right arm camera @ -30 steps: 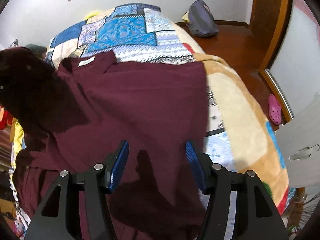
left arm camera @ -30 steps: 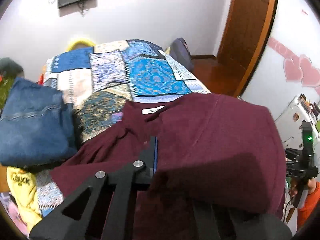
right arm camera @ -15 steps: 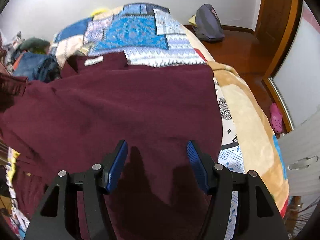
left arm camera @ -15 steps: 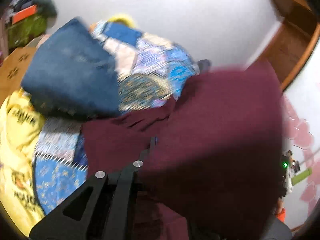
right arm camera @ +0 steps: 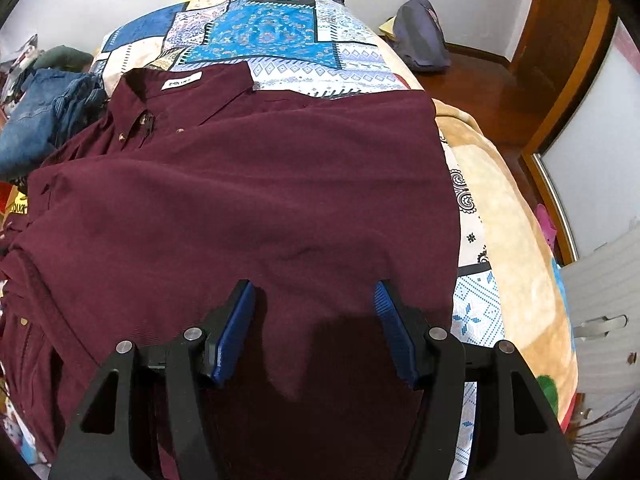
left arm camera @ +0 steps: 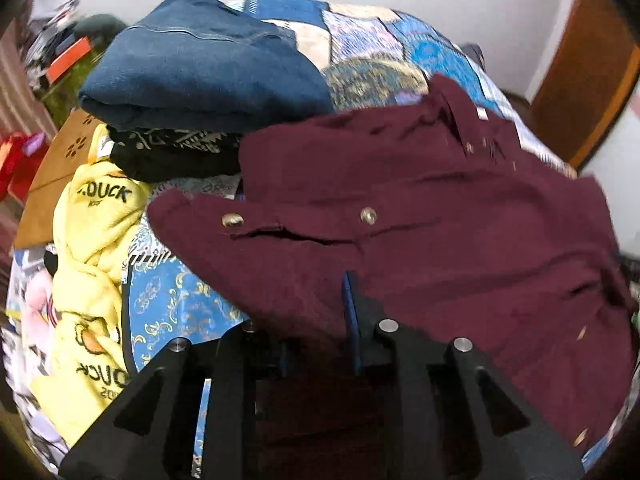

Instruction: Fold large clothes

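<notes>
Our left gripper's (left arm camera: 320, 320) fingers (left arm camera: 351, 320) are parting now, after clamping the maroon shirt (left arm camera: 420, 208) a moment ago; the cloth still lies between and over them, so we cannot tell whether the pads still press on it. In this left view the shirt's side panel, which we were carrying in the air, has come down onto the rest of the shirt, its buttoned edge lying across the body. The folded jeans (left arm camera: 200, 68) sit just beyond the shirt, the yellow garment (left arm camera: 92, 240) beside it on the left.

In the right view, our right gripper's (right arm camera: 316, 328) fingers (right arm camera: 236, 328) stand wide apart over the shirt's (right arm camera: 248, 184) near hem, holding nothing. The shirt lies on the patchwork bedspread (right arm camera: 260, 36), collar at the far end, its left side now doubled over. We judge this first lengthwise fold laid, with the right side next.
</notes>
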Demonstrator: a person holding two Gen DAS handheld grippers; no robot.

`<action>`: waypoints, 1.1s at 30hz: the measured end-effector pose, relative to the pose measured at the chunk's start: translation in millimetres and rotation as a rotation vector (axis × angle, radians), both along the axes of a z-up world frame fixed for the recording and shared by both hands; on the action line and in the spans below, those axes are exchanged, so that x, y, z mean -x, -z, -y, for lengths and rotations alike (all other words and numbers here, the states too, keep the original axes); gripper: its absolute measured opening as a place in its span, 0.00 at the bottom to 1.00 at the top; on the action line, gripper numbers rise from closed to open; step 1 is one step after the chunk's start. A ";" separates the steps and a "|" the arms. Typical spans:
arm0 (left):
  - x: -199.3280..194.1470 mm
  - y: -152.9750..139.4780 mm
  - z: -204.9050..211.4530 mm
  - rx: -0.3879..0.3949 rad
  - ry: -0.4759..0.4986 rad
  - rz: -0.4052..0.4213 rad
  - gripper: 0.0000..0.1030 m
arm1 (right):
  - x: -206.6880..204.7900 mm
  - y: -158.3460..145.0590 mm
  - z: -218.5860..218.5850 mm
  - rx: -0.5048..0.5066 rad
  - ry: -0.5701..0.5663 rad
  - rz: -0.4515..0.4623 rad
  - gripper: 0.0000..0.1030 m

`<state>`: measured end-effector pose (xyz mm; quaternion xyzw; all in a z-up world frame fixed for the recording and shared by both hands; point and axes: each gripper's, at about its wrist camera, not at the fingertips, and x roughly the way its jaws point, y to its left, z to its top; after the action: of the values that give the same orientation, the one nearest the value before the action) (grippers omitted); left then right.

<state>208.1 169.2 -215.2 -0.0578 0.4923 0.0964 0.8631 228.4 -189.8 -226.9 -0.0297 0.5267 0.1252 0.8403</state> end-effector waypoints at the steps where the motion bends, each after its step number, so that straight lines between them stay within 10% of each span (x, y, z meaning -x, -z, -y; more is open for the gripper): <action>1: 2.9 5.0 -2.7 0.001 0.003 -0.012 0.27 | 0.2 -0.1 -0.6 0.000 0.003 0.001 0.57; 5: 20.6 6.7 -11.8 -0.040 -0.047 -0.027 0.68 | 3.0 -3.7 1.8 0.008 0.017 0.005 0.57; 20: 19.3 -42.2 -77.8 0.007 -0.120 0.117 0.85 | -11.3 -55.0 17.3 -0.058 0.077 0.113 0.57; 33: -68.2 37.3 -94.7 0.280 -0.069 -0.058 0.88 | -68.0 -19.8 45.4 -0.136 0.185 0.036 0.57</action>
<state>276.3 263.9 -252.5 -0.1916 0.5235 0.0579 0.8281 296.4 -235.2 -207.1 0.0737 0.5023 0.0821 0.8577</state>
